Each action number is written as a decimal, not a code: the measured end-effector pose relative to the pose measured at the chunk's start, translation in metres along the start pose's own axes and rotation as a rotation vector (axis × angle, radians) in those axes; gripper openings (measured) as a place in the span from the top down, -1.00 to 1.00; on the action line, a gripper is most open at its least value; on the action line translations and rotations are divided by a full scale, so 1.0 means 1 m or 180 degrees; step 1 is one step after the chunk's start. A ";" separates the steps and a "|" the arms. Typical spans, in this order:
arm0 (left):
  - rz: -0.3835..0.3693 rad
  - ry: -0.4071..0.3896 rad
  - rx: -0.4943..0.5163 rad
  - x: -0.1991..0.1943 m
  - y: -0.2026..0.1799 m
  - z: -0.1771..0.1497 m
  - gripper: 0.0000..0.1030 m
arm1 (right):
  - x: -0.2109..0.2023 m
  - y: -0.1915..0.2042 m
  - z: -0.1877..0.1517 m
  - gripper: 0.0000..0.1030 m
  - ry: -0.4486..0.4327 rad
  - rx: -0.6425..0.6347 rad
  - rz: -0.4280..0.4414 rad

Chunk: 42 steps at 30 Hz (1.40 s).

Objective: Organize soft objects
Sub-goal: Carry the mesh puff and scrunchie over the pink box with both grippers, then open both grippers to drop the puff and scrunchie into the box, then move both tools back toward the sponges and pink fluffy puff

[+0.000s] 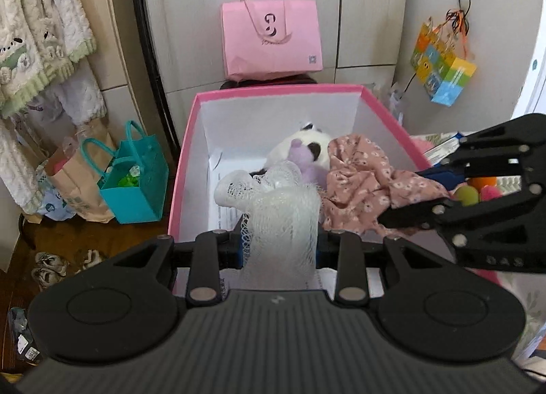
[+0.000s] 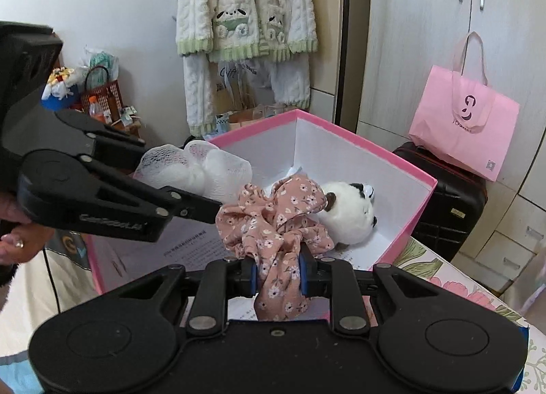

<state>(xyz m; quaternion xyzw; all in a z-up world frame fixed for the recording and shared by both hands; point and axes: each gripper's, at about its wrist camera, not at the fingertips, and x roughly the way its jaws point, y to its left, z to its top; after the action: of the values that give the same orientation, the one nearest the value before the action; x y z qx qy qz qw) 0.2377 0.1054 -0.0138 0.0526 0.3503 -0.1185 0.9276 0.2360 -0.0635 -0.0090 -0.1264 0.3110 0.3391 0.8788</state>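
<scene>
White mesh pouch [image 1: 283, 220] pinched tight in the left gripper [image 1: 279, 250], pink flowered cloth [image 2: 273, 223] clamped between the pads of the right gripper [image 2: 277, 278]. Both held over the open pink box [image 1: 184, 162], likely so each can drop straight in beside the panda plush [image 2: 348, 213] and the small purple toy [image 1: 302, 162] already lying on the white floor. Printed paper sheet [image 1: 225, 213] flat under them. Box standing on a flowered tablecloth [image 2: 454, 278]. Beyond, a pink tote bag [image 1: 273, 39] on a black suitcase [image 2: 443, 202], cupboards behind, fleecy pyjamas [image 2: 245, 25] hanging, a teal bag [image 1: 136, 182] on the floor.
</scene>
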 end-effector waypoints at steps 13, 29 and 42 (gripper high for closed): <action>0.0246 -0.0102 0.0078 -0.012 -0.010 -0.001 -0.29 | 0.006 0.021 -0.002 -0.21 0.0170 -0.0315 0.0026; -0.0290 -0.0373 0.0116 -0.130 -0.033 -0.017 -0.45 | -0.122 0.004 -0.037 -0.29 -0.0401 0.0187 0.0279; -0.0640 -0.0268 0.0441 -0.157 -0.093 -0.028 -0.46 | -0.203 -0.005 -0.082 -0.40 -0.0570 0.0245 0.0016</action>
<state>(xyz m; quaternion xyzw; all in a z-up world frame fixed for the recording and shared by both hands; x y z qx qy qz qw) 0.0817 0.0496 0.0676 0.0761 0.3054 -0.2369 0.9191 0.0850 -0.2077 0.0561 -0.0609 0.2443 0.3390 0.9065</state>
